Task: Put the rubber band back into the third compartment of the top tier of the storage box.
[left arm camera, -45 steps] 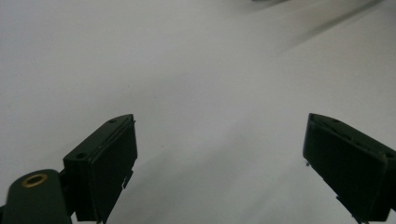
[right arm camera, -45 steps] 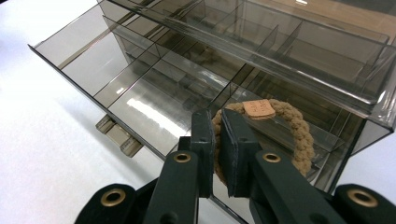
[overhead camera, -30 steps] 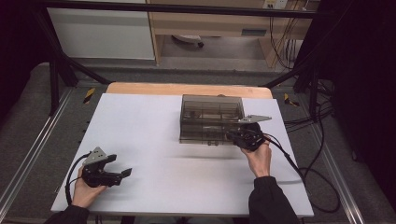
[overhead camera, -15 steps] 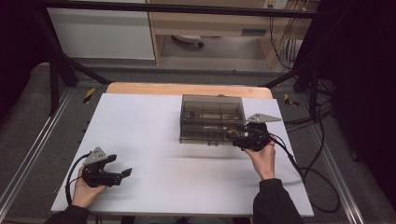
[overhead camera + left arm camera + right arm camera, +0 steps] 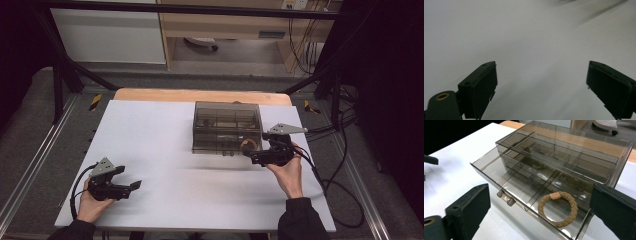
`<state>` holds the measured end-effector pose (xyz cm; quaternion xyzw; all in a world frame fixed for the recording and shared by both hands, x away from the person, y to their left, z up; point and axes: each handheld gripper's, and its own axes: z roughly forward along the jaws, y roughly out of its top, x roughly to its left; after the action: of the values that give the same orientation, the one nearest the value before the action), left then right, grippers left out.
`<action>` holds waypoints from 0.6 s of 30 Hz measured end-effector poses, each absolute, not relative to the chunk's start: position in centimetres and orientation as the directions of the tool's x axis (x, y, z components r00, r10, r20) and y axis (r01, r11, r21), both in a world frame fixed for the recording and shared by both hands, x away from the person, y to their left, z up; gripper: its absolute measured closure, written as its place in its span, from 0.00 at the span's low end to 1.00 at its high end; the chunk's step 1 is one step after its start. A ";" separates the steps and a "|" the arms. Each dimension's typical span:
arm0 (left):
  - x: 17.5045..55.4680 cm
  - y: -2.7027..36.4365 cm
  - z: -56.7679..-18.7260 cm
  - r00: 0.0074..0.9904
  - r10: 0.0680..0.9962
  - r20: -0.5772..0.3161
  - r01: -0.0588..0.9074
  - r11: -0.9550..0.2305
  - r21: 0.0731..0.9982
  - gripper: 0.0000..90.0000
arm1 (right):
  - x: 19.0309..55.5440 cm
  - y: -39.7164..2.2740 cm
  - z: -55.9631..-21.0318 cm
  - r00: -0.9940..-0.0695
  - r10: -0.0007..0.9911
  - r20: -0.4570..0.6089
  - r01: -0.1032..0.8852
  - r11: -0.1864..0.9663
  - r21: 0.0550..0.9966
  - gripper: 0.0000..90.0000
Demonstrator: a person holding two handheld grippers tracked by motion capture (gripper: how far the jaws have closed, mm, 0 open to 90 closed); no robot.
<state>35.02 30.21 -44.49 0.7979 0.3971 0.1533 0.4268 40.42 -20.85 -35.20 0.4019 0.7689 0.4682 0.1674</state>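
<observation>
A smoky see-through drawer box point(image 5: 226, 120) stands at the back middle of the white table point(image 5: 165, 135). Its bottom drawer point(image 5: 506, 177) is pulled out, and a tan braided hair tie point(image 5: 573, 206) lies flat in the drawer's right-hand compartment. My right gripper point(image 5: 251, 155) hovers just off the box's front right corner. Its jaws have just been opening and now stand wide with nothing between them; the tie lies beyond them in the right gripper view point(image 5: 540, 188). My left gripper point(image 5: 134, 186) rests open at the table's front left over bare white surface point(image 5: 541, 67).
A wooden strip point(image 5: 200, 95) runs along the table's back edge. Cables point(image 5: 340, 185) trail off the right side, beside a metal rail. Black frame legs point(image 5: 60, 80) and a white cabinet point(image 5: 107, 35) stand behind. The box's upper tray holds several small dividers.
My right gripper has drawn back a little to the right from the drawer front, and its jaws have gone from shut to wide open. The left gripper has stayed put.
</observation>
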 end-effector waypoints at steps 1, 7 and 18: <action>35.0 30.2 -44.5 0.638 0.764 -0.094 0.503 -0.320 0.803 0.11 | 40.3 -20.9 -35.2 -0.620 0.776 0.115 0.462 0.243 0.853 0.02; 35.0 30.2 -44.5 0.639 0.764 -0.096 0.504 -0.322 0.801 0.11 | 39.6 -21.6 -35.8 -0.623 0.774 0.113 0.448 0.235 0.862 0.01; 35.0 30.1 -44.6 0.639 0.763 -0.096 0.505 -0.322 0.801 0.11 | 38.1 -23.7 -37.7 -0.626 0.770 0.120 0.439 0.221 0.871 0.01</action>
<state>35.00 30.12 -44.57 0.7987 0.3968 0.1516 0.4262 38.07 -23.70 -37.71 0.3966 0.7622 0.4820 0.1717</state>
